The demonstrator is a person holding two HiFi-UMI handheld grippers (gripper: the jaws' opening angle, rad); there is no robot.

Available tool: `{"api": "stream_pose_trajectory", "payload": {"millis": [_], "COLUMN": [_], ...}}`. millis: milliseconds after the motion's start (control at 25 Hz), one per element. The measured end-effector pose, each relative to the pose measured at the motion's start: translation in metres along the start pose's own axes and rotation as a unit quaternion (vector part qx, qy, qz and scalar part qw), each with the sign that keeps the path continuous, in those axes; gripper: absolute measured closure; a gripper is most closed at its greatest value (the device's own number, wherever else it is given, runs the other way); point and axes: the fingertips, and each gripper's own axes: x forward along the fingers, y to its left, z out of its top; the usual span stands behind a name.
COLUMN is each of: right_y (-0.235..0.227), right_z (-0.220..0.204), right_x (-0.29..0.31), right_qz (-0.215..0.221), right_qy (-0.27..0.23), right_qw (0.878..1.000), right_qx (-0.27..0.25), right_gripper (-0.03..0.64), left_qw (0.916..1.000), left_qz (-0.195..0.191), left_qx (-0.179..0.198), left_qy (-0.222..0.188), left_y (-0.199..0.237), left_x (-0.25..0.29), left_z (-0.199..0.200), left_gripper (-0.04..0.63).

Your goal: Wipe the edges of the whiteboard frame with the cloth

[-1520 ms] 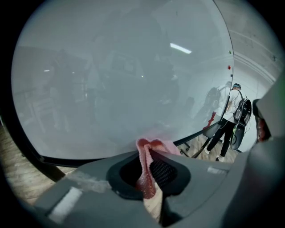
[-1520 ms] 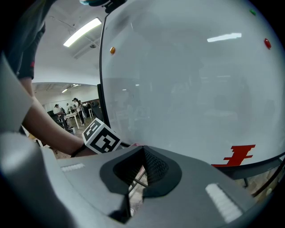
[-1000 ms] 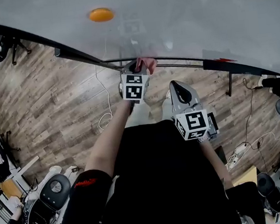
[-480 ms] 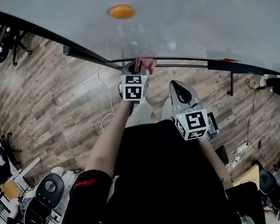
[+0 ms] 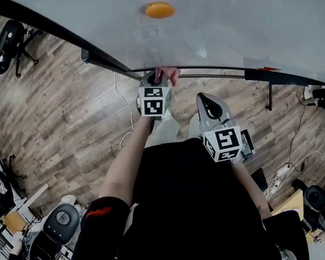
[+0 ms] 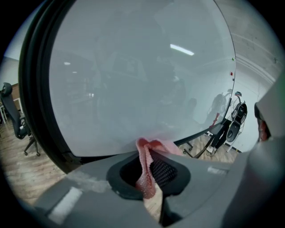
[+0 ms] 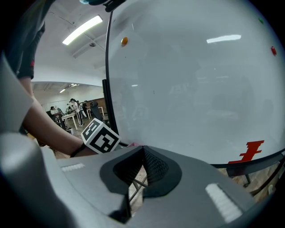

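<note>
Two hand-held grippers face an upright whiteboard (image 5: pixel 226 26), seen from the head view and from each gripper view.

Left gripper (image 6: pixel 149 173): its fingers (image 6: pixel 164 171) are clamped on a pink cloth (image 6: pixel 144 162). The cloth runs up between the pads and folds over just past the fingertips. There the folded top meets the lower edge of the black whiteboard frame (image 6: pixel 38 98). The frame's side rail curves up well to the left of these fingers. In the head view this gripper is reached forward, with the cloth at the frame's lower edge.

Right gripper (image 7: pixel 141 173): its fingers (image 7: pixel 153 167) are drawn together with nothing held between them. Only a thin slit below the tips shows the wooden floor (image 5: pixel 63 126). The head view shows this gripper held back, close to the person's body, behind and to the right of the left fingers and apart from the board. The left gripper's marker cube (image 7: pixel 100 137) appears just to the left of the right fingers.

Board surface: an orange magnet (image 5: pixel 159 9) sits on the board well beyond the left fingertips. A red mark (image 7: pixel 249 151) lies near the lower rail, to the right of the right fingers.
</note>
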Motion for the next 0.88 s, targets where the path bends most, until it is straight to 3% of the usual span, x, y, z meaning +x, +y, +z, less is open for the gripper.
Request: {"api": "stream_pose_trajectory", "payload": {"millis": [880], "right_y": [0.013], "right_z": [-0.001], "right_x": [0.011], "right_qz": [0.001], "right_qy": [0.004], "right_qw": [1.0], "right_qx": [-0.005], "right_gripper": [0.615], "left_qw": [0.999], "left_qz": [0.038], "left_qx": [-0.021], "left_qy": [-0.006], "left_y": [0.041], "left_x": [-0.014], "left_z": [-0.009], "left_gripper": [0.572]}}
